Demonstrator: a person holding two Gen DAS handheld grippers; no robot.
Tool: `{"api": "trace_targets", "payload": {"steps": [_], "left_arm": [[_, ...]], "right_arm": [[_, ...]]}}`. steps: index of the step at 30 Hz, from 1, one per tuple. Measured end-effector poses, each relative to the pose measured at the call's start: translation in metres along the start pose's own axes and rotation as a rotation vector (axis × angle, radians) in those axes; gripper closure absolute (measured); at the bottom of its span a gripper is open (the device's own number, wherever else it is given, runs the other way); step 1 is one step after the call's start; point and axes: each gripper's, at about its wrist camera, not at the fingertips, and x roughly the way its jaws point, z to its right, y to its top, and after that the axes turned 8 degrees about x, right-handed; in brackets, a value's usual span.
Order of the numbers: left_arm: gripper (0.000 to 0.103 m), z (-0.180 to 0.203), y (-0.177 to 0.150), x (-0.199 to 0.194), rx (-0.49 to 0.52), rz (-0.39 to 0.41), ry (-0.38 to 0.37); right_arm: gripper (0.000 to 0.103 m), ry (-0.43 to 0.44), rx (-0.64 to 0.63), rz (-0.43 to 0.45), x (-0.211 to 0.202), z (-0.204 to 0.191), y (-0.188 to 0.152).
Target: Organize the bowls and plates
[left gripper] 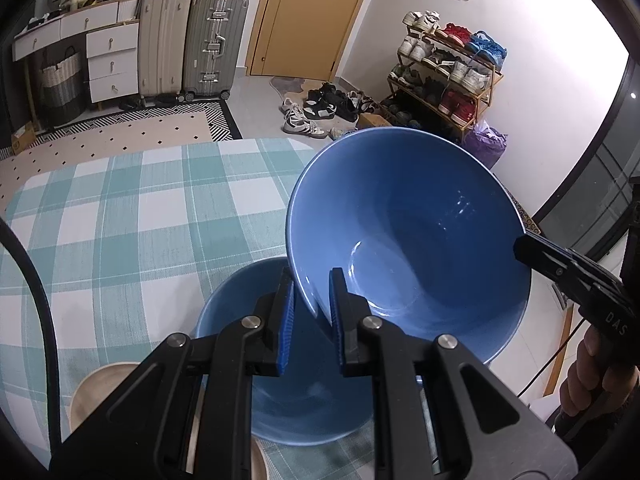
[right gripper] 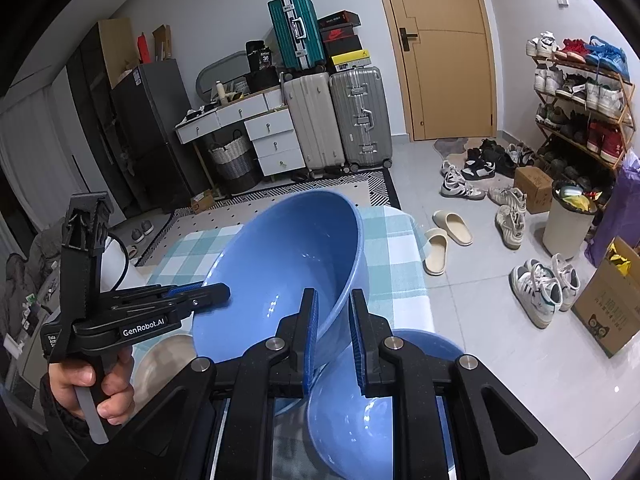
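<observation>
left wrist view: left gripper [left gripper: 311, 300] and right gripper [left gripper: 520, 246] each clamp opposite rims of the tilted blue bowl [left gripper: 408, 236] above a second bowl [left gripper: 248, 304] at lower centre; checked tablecloth [left gripper: 120, 208] lies open at left.

Left hand-held gripper [left gripper: 311, 304] pinches tilted blue bowl [left gripper: 412, 236], seemingly above another bowl [left gripper: 240, 316].

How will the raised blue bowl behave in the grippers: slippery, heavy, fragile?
The raised blue bowl looks glazed and shiny, so probably slippery at its thin rim. Both the left gripper and right gripper pinch it, suggesting some weight. It seems ceramic, likely chipping against the lower bowl.
</observation>
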Motion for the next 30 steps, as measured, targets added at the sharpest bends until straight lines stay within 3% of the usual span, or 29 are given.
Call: {"api": "trace_targets", "payload": {"steps": [12, 30], "left_arm": [[0.091, -0.025, -0.021, -0.020, -0.016, 0.036, 0.041], [0.090, -0.044, -0.052, -0.012, -0.046, 0.002, 0.078]], "right_arm": [[0.087, 0.057, -0.015, -0.018, 0.015, -0.011, -0.015], [0.087, 0.095, -0.032, -0.076, 0.048, -0.019, -0.036]]}}
